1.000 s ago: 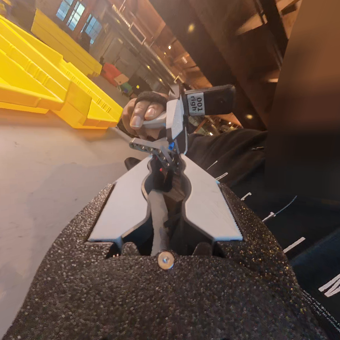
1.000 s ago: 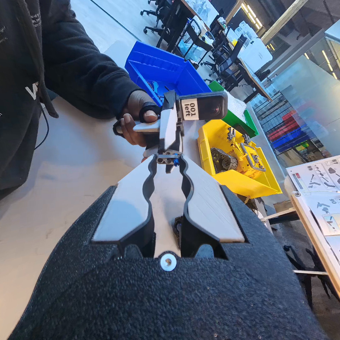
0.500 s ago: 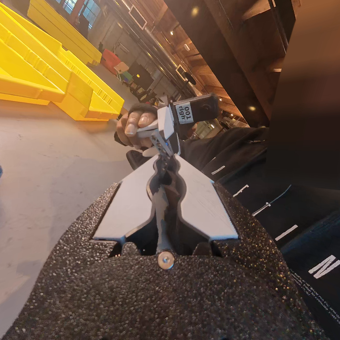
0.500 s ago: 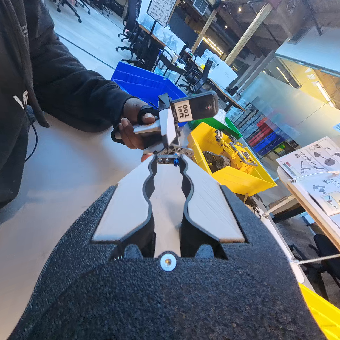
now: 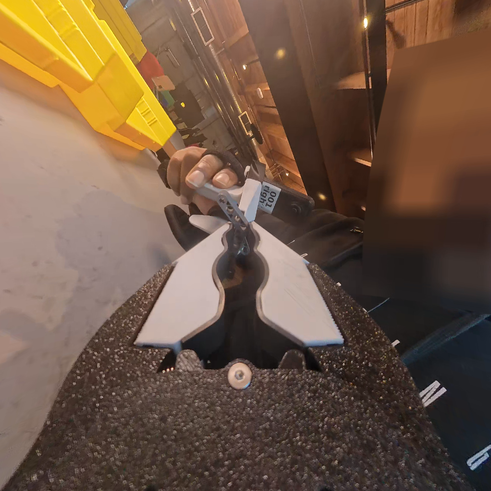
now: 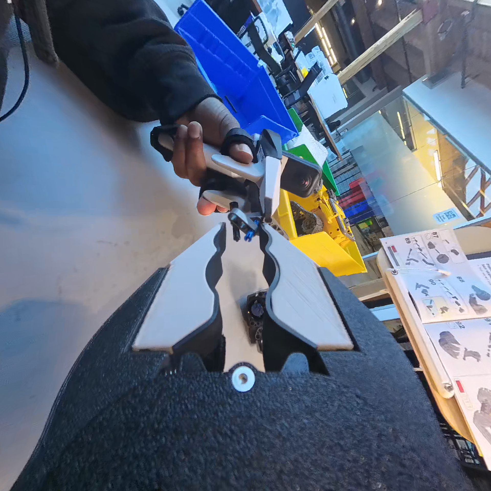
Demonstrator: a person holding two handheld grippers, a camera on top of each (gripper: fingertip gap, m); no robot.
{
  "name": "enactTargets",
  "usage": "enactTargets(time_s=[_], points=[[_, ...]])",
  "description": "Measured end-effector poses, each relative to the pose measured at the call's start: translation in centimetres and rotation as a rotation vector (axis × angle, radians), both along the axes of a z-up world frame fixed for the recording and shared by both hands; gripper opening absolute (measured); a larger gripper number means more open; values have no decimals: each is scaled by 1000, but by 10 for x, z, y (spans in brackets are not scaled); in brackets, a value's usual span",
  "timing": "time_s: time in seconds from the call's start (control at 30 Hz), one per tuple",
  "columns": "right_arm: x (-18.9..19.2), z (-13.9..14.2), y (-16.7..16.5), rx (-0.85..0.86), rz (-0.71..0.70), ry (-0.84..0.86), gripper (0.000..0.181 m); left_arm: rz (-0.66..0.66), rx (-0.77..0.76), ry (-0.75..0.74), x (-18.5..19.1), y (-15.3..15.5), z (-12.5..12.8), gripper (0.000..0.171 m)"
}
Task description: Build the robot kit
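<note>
A small dark assembly (image 6: 255, 318) on the table is half hidden behind the right gripper's finger (image 6: 297, 292), so its shape stays unclear. The yellow bins (image 5: 87, 69) are cut off by the left wrist view's upper left edge. The instruction pages (image 6: 446, 287) run off the right edge, and their diagrams look too small to tell apart

Grey-fingered tool (image 5: 240, 231) in speckled black housing; black sleeve (image 6: 127, 53).
</note>
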State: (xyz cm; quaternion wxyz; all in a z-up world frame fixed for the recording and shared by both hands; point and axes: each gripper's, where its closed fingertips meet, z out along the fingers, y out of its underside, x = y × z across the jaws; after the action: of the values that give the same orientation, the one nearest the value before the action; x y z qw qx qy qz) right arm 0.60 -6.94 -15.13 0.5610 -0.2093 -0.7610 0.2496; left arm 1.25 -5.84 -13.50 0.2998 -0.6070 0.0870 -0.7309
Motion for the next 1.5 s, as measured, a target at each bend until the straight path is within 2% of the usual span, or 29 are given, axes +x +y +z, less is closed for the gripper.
enactTargets(time_s=[0.1, 0.17, 0.27, 0.4, 0.5, 0.57, 0.7, 0.87, 0.97, 1.13, 1.3, 1.5], points=[[0, 1, 1, -25, 8, -10, 23, -1, -13, -18, -1, 1, 0, 9], [0, 1, 3, -53, 0, -20, 30, 10, -16, -16, -2, 2, -1, 9], [-1, 1, 4, -170, -1, -50, 34, 28, -25, -28, -6, 5, 0, 10], [1, 3, 8, -434, -43, -103, 42, 94, -38, -8, -13, 14, -4, 10], [-3, -6, 21, -664, -198, -163, 45, 162, -36, 31, -18, 21, -9, 9], [-6, -21, 19, -793, -276, -235, 45, 193, -47, 74, -18, 25, -16, 9], [1, -55, 24, -752, -356, -376, 48, 263, -28, 212, -25, 33, -32, 9], [29, -70, 7, -749, -293, -596, 48, 293, 26, 419, -34, 35, -49, 10], [39, -70, 12, -685, -307, -579, 44, 222, 21, 508, -27, 27, -62, 10], [39, -67, 3, -723, -266, -568, 37, 109, 22, 495, -6, 13, -66, 10], [44, -75, 1, -692, -278, -606, 34, -4, 144, 754, 7, -5, -96, 10], [49, -88, -5, -653, -282, -665, 31, -102, 305, 910, 8, -21, -105, 18]])
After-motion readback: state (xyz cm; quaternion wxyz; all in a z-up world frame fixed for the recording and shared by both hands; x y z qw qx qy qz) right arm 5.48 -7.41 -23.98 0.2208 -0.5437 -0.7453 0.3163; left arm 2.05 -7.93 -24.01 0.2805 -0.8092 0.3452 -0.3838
